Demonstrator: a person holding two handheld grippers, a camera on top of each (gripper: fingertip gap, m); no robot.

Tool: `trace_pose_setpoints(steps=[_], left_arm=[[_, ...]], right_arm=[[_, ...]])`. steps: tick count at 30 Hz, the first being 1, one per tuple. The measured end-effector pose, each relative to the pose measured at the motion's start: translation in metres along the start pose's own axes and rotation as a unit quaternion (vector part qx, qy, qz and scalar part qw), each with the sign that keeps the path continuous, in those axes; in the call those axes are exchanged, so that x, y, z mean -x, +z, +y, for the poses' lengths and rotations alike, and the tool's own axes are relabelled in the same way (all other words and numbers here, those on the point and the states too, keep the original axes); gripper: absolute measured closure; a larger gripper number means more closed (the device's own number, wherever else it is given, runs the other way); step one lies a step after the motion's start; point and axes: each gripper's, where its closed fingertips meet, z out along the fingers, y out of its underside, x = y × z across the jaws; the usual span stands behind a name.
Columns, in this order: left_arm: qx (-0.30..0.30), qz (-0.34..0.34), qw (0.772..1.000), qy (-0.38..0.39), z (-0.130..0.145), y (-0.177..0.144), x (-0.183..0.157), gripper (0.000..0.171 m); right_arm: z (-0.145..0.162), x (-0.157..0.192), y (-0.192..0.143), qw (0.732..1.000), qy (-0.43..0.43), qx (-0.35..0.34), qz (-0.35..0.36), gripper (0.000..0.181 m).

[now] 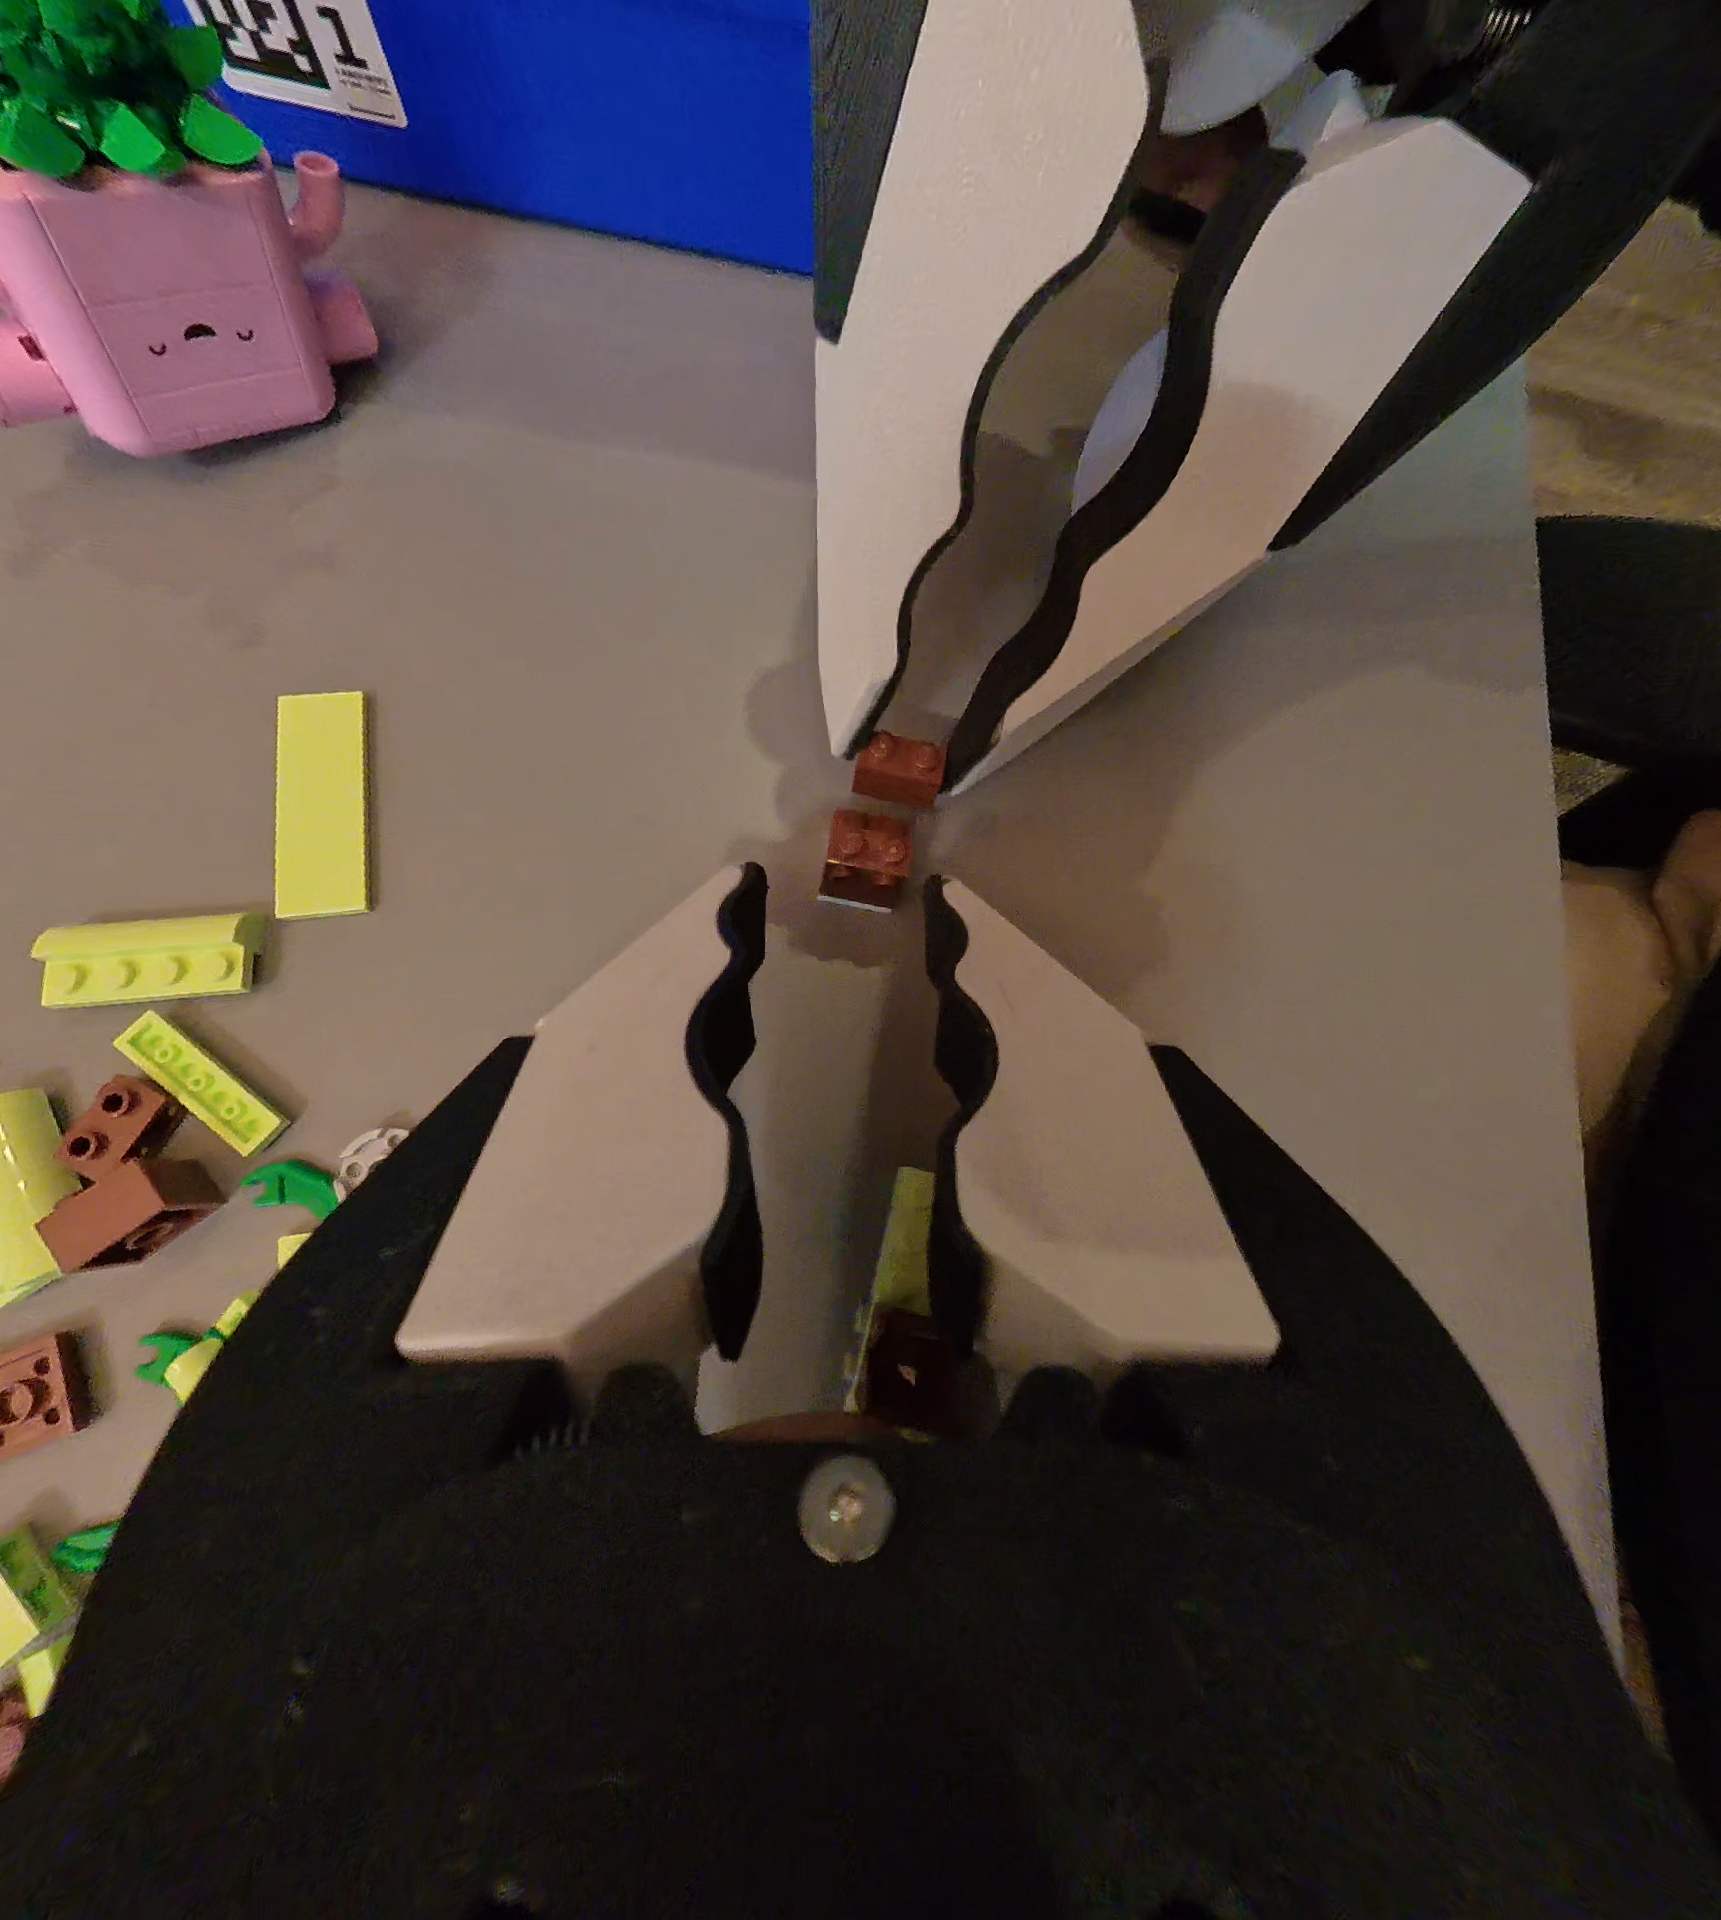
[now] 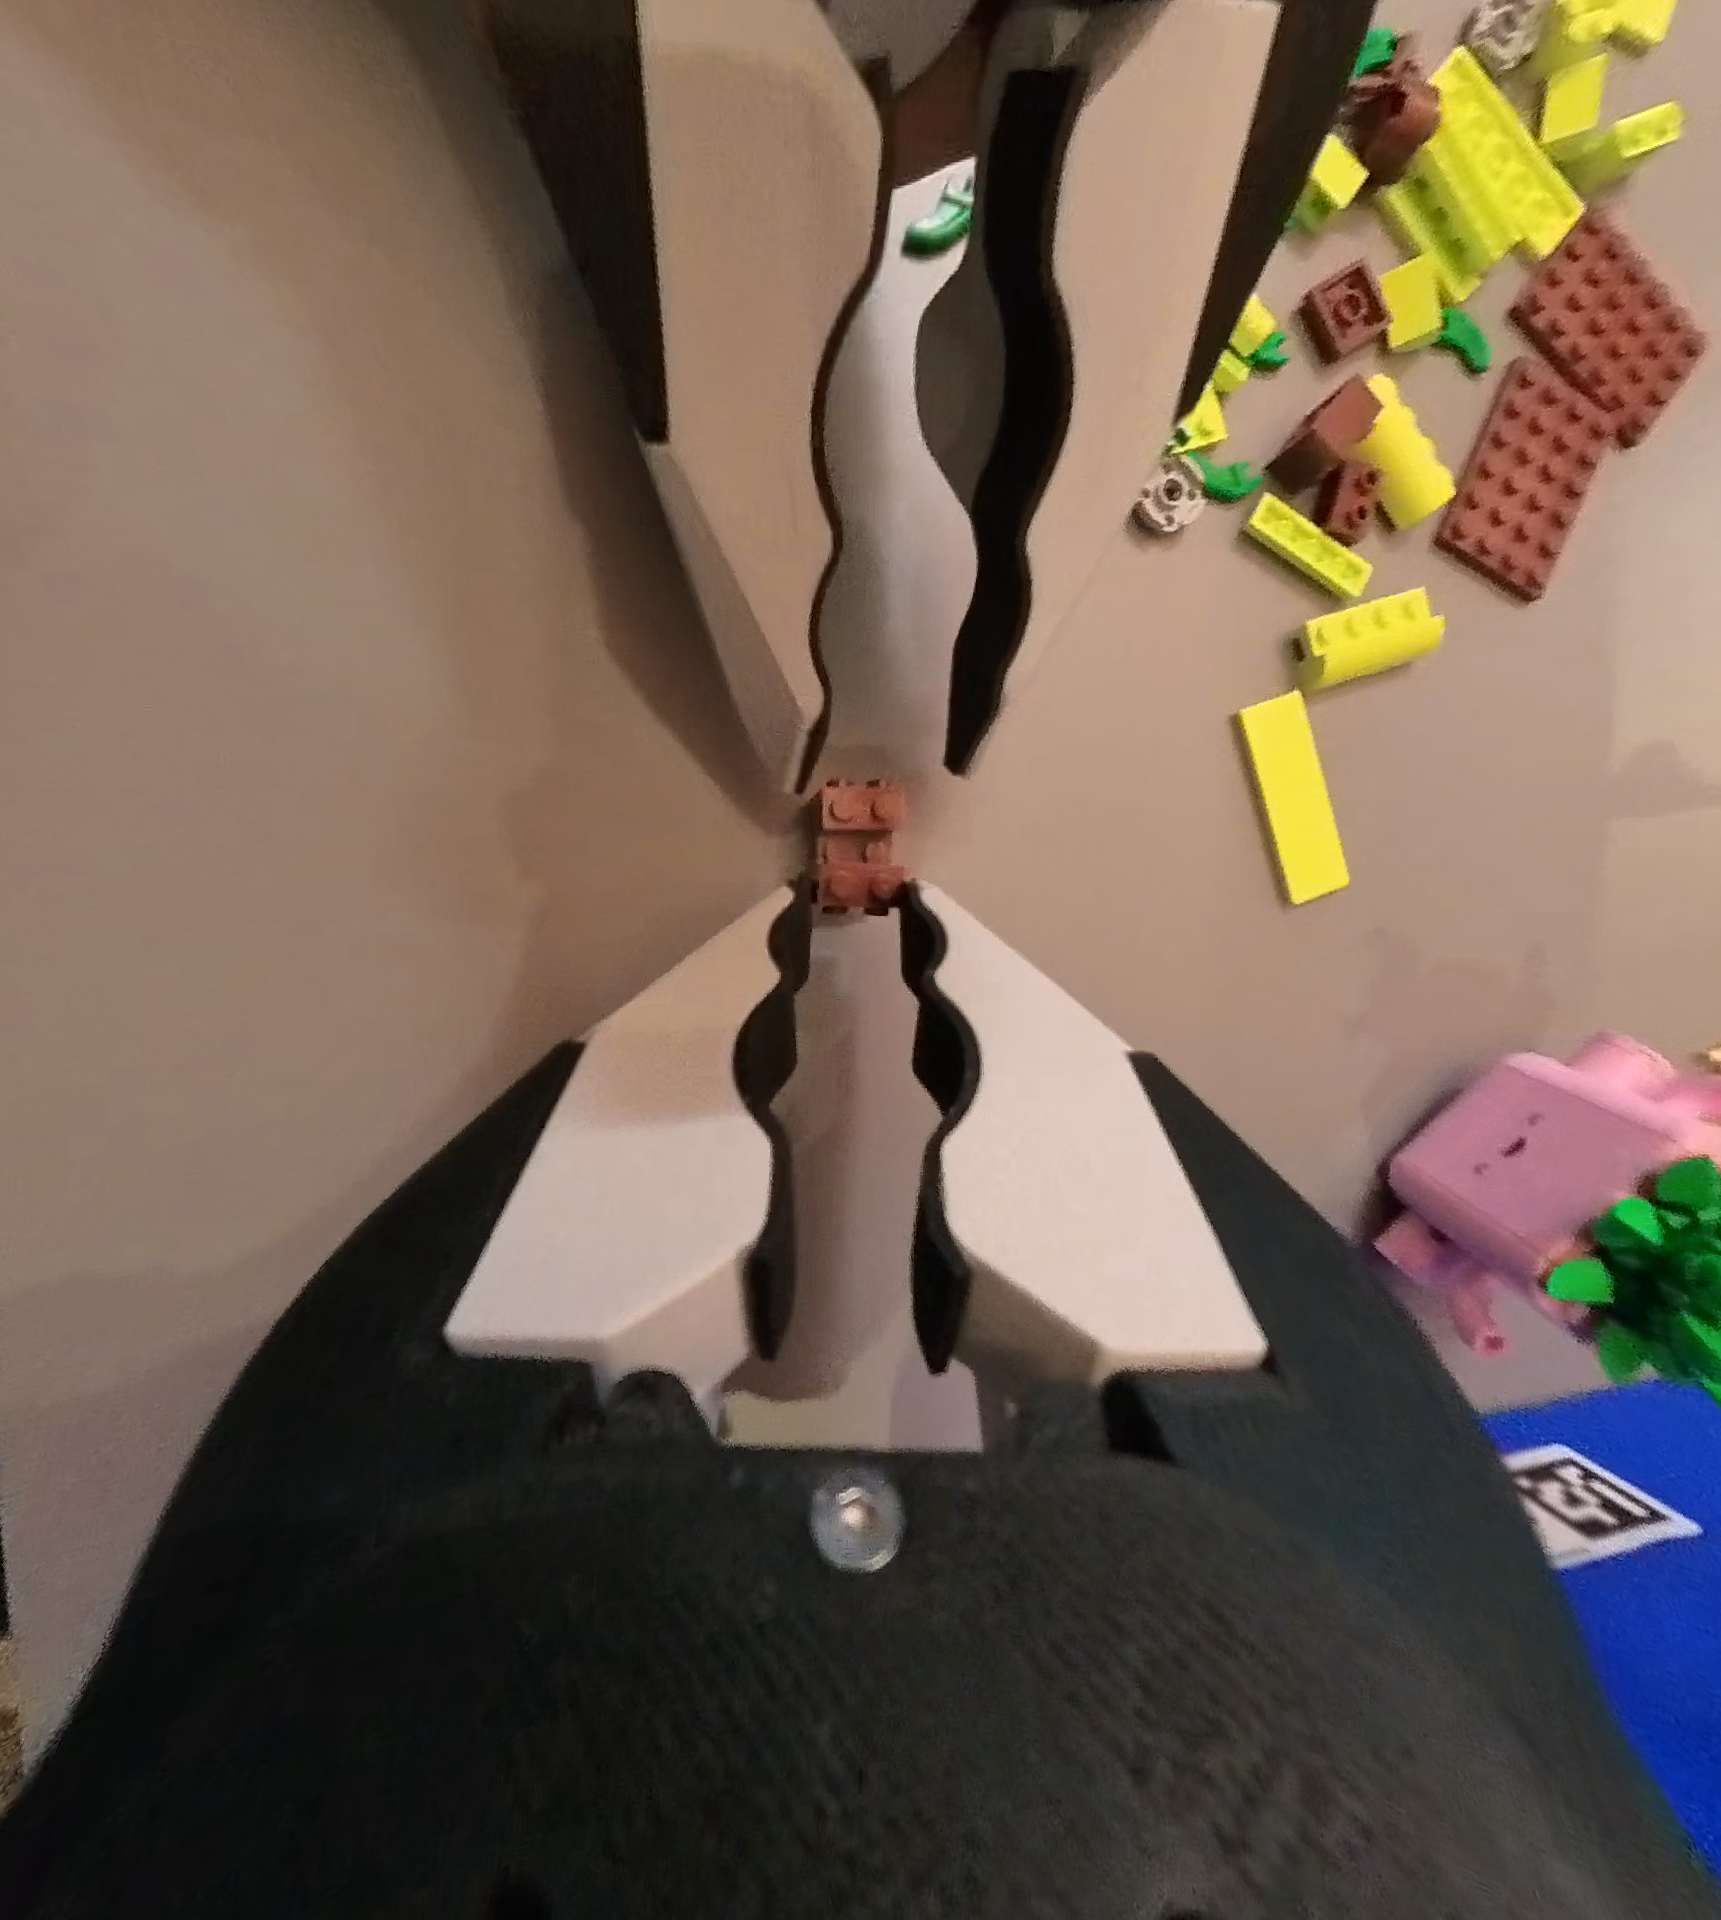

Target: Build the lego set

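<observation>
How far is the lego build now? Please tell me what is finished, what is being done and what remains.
Done: the pink pot figure with green leaves looks built. In hand: the right tongs pinch a small brown brick; a second brown brick sits just ahead of the open left tongs. Left: most of it, since many yellow-green and brown loose pieces lie unjoined on the table.

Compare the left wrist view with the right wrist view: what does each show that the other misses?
Only the left wrist view: a clear gap between the brown brick pinched in the right tool and the second brown brick, which sits just ahead of the open left tool.
Only the right wrist view: two broad brown plates in full.
Both: the two tools tip to tip, both bricks, the pink planter figure, the lime tile and the blue box.
</observation>
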Motion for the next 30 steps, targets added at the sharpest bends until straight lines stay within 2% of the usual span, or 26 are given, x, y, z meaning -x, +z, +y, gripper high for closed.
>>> trace_pose_setpoints(steps=[12,30], left_arm=[[0.007,0.016,1.000,0.013,0.002,0.005,-0.003,0.158],[0.013,0.001,1.000,0.019,0.002,0.006,-0.001,0.160]], right_arm=[[0.001,-0.001,0.009,0.999,0.001,0.017,-0.035,0.167],[0.001,-0.001,0.012,0.998,-0.003,0.055,-0.041,0.167]])
